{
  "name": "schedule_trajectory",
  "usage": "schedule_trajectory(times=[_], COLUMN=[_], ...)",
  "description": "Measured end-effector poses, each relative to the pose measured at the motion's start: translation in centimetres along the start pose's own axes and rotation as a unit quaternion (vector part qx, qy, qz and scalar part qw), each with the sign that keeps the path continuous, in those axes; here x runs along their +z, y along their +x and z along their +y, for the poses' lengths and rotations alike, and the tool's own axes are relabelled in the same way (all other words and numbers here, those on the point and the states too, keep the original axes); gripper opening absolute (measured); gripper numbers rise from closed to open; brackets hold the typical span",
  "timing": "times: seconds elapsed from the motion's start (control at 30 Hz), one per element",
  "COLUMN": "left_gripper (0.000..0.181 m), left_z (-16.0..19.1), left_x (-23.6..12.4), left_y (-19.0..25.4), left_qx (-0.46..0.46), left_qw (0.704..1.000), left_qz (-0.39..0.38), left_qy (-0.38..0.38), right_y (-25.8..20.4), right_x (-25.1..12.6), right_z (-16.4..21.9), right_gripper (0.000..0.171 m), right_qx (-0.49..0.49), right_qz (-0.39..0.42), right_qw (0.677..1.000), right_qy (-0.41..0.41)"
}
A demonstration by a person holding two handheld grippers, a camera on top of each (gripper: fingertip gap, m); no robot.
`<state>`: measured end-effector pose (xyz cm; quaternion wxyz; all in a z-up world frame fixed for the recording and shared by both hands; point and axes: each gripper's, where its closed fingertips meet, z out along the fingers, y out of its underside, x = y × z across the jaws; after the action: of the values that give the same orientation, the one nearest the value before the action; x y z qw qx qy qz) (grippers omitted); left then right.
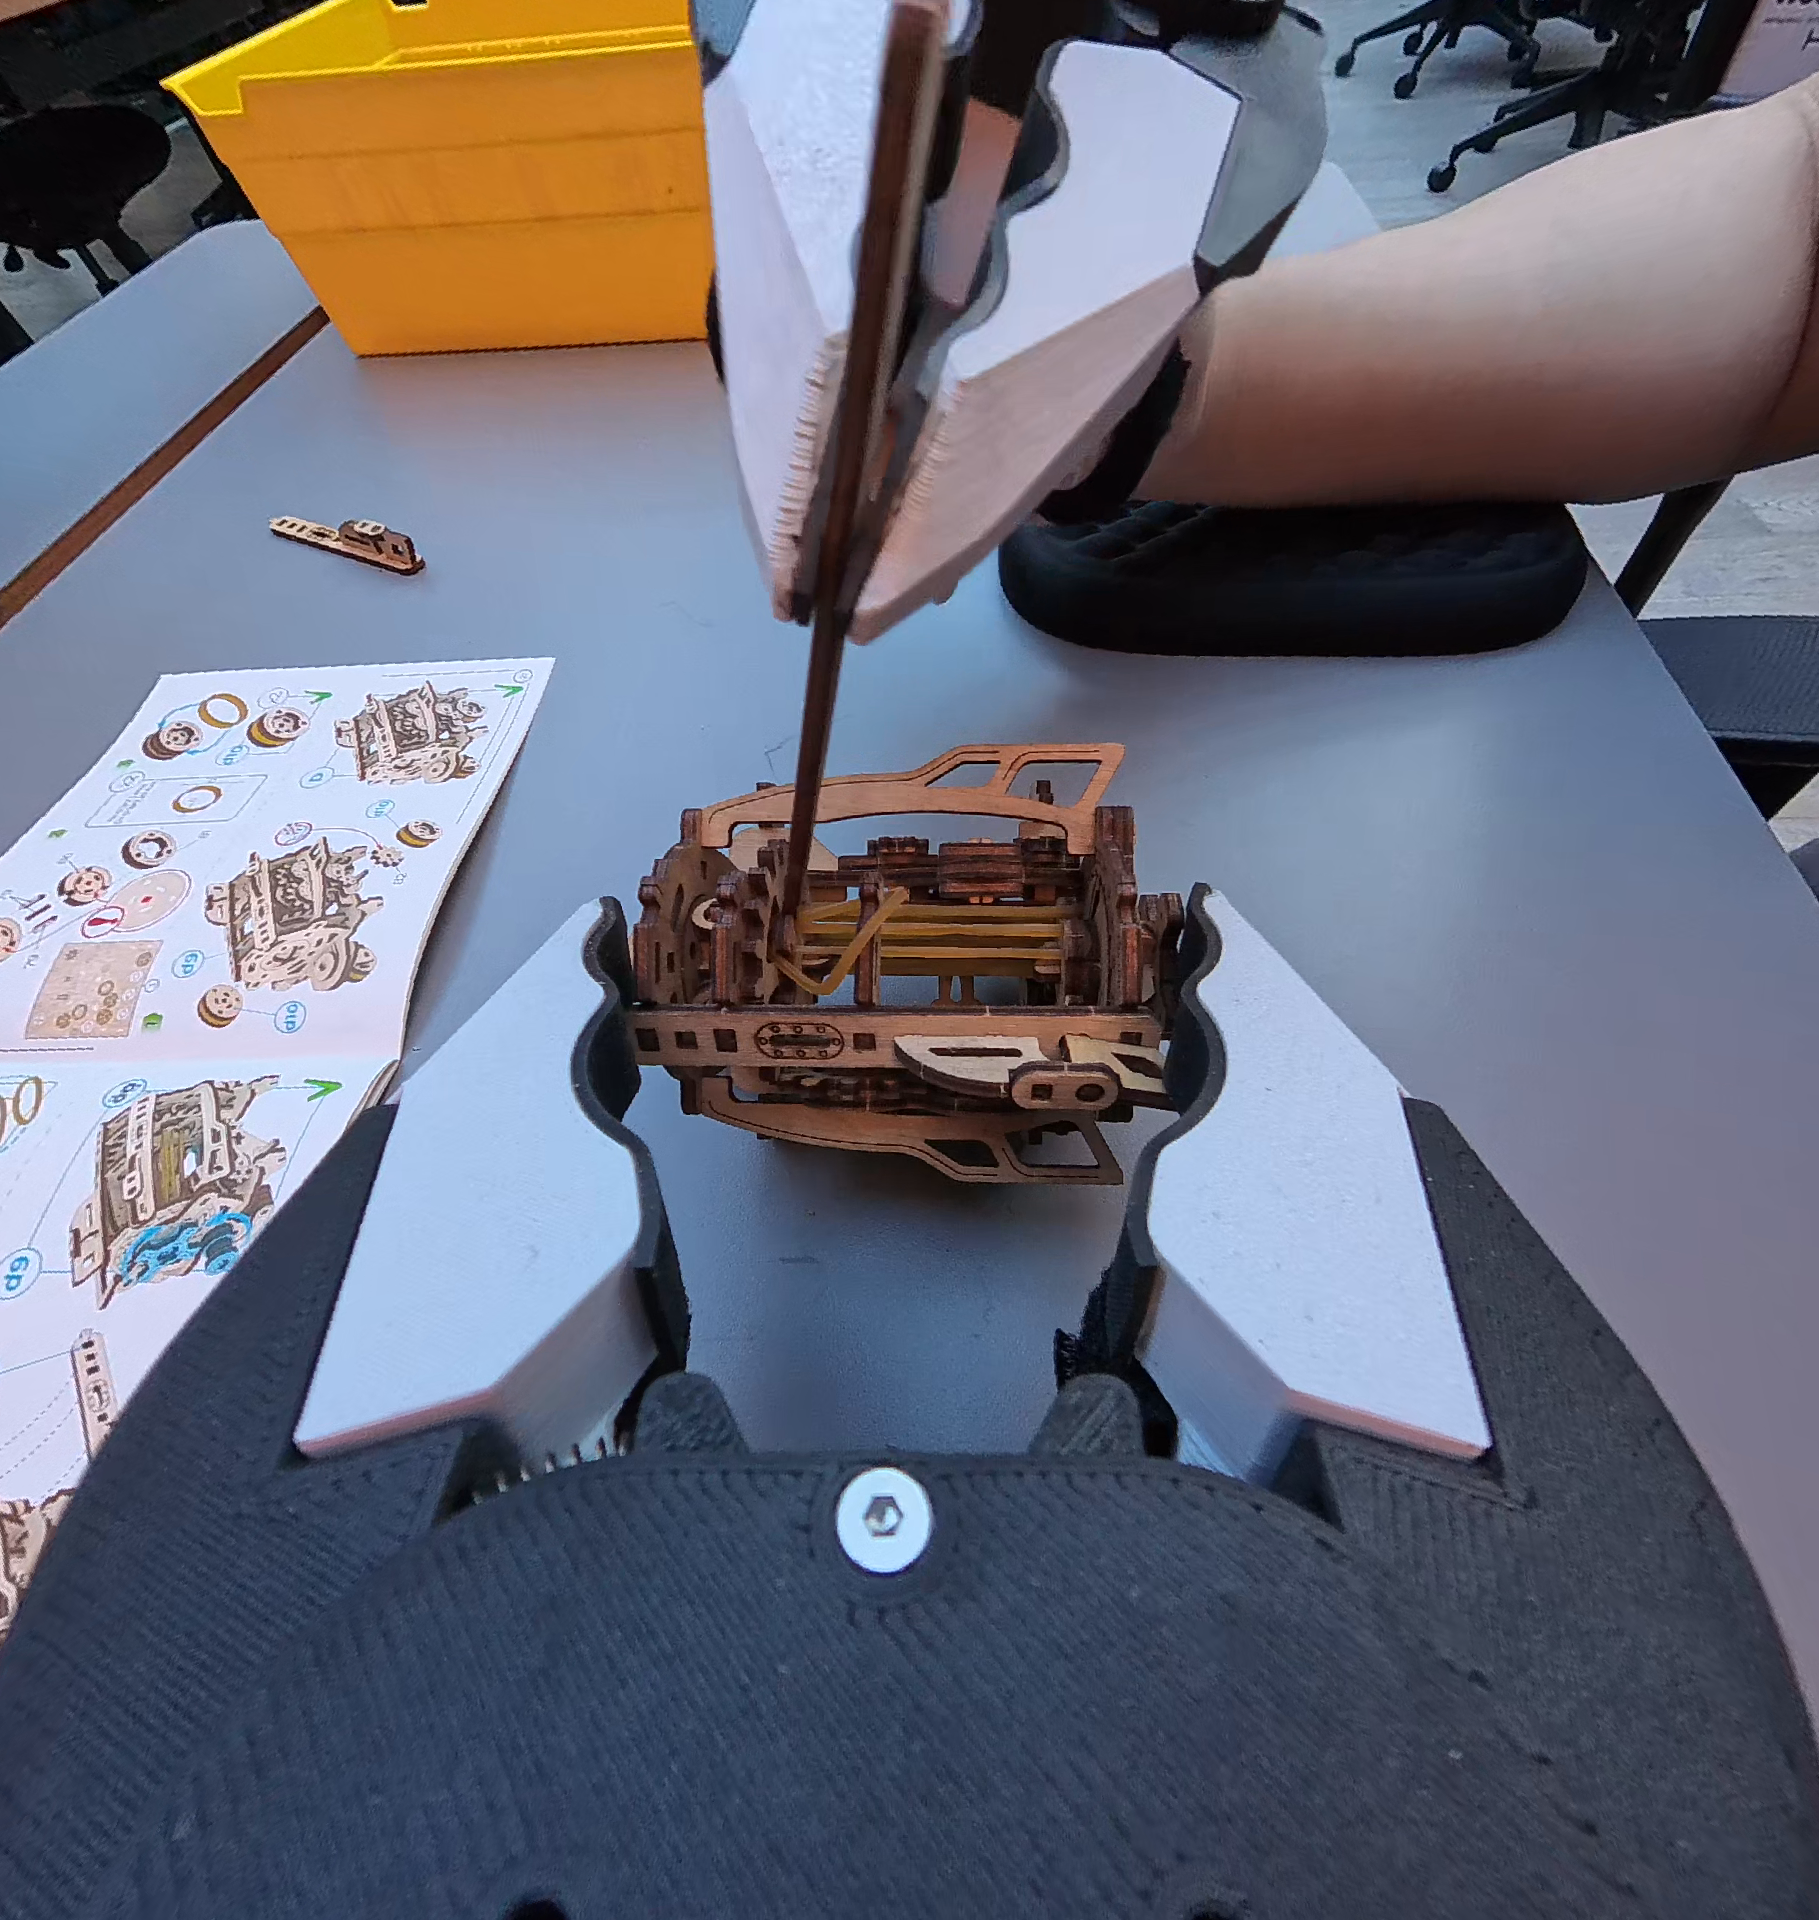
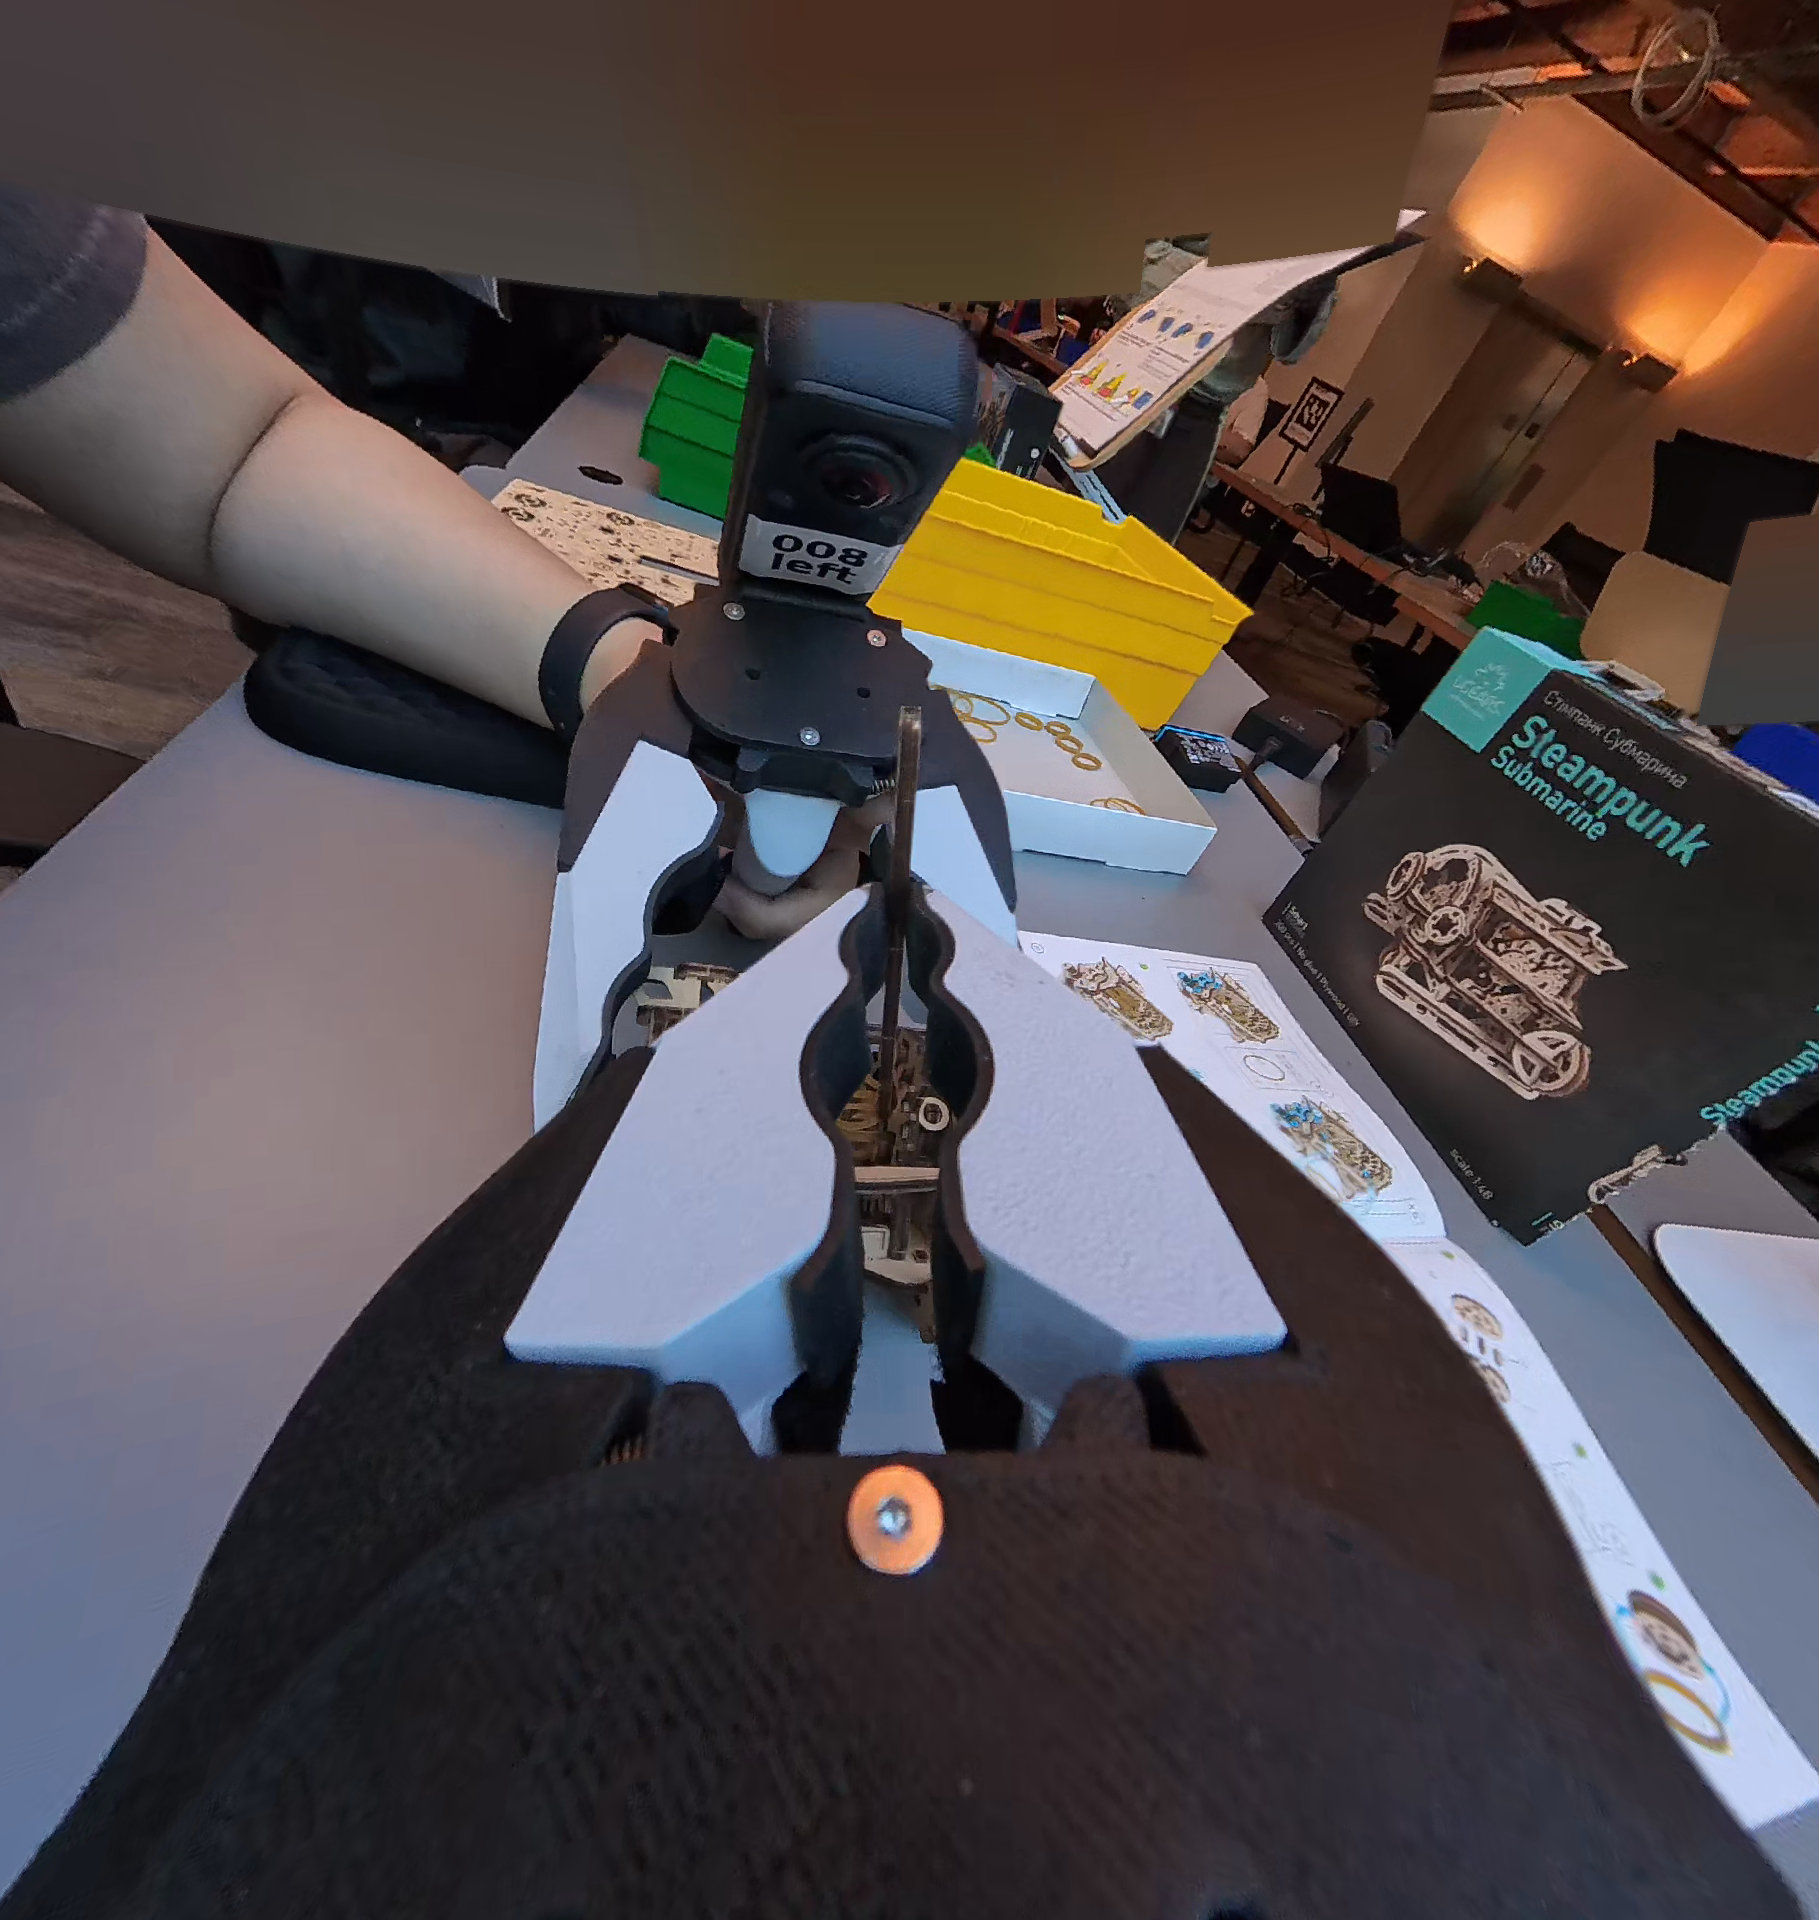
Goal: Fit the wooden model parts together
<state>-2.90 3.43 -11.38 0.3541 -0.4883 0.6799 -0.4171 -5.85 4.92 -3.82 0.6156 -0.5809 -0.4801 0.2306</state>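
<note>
- Sitting on the grey table (image 1: 1300,831), the wooden model (image 1: 900,966) is the thing everything gathers round; it is a half-built frame of cogs and slats with yellow rubber bands (image 1: 936,930) strung across its middle
- The left gripper (image 1: 900,1023) has its jaws spread wide and pressed against the two ends of the model, one finger on each side; the model is clamped between them
- The right gripper (image 1: 827,613) comes down from above the model with its jaws pinched together on a thin dark wooden stick (image 1: 817,758); the stick's lower tip reaches in among the rubber bands, beside a cog
- In the right wrist view the same stick (image 2: 900,935) stands up between the closed fingers, the model only partly visible behind them
- An open instruction booklet (image 1: 230,862) lies just left of the model; a small loose wooden piece (image 1: 349,540) lies beyond it
- A yellow bin (image 1: 448,187) stands well behind the model; a black padded rest (image 1: 1289,582) under a forearm (image 1: 1507,332) lies behind it to the right
- The kit's dark box (image 2: 1570,956) stands past the booklet
</note>
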Motion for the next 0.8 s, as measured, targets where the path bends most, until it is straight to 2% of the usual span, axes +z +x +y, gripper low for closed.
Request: schedule_trajectory(times=[0.37, 0.8], left_gripper=[0.103, 0.103], left_z=[0.0, 0.0], left_x=[0.0, 0.0], left_y=[0.0, 0.0], left_qx=[0.000, 0.000], left_qw=[1.000, 1.000], left_qz=[0.000, 0.000], left_qy=[0.000, 0.001], right_y=[0.9, 1.4], right_x=[-0.4, -0.7], right_z=[0.2, 0.1], right_gripper=[0.000, 0.000], right_qx=[0.077, 0.097], right_qz=[-0.012, -0.010], right_qw=[0.997, 0.995], right_qy=[0.024, 0.026])
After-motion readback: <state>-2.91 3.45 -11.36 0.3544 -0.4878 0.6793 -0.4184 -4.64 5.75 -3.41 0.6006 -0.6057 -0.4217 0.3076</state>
